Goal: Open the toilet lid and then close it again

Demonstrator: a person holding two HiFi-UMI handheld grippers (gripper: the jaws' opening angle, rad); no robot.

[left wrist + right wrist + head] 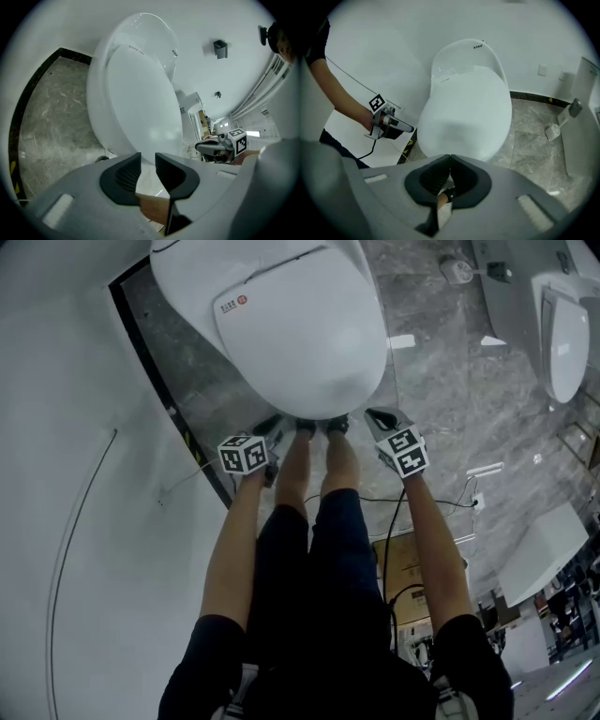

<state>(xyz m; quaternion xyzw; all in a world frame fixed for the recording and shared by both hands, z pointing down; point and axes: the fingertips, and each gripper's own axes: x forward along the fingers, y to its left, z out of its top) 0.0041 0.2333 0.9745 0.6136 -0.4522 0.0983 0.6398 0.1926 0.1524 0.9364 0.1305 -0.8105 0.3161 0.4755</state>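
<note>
Floor (450,381) of grey stone carries a white toilet (187,282), which stands close to the white wall. Its lid (309,352) lies flat down and shut over the seat, with its rounded front edge toward the person's feet.

The person stands at that front edge with both arms stretched down. The left hand-held gripper (270,425) sits just beside the left of the lid's front edge, its jaws a little apart with nothing between them. The right hand-held gripper (380,418) sits just beside the right of that edge, its jaws pressed together and empty. Neither looks to be touching the lid.

With the lid down and untouched, this reads as the approach to the opening step. The next move probably falls to the left hand-held gripper. It would need to slip one jaw under the lid's front lip, close on it without catching the seat, and then swing the lid up and back on its rear hinge.
</note>
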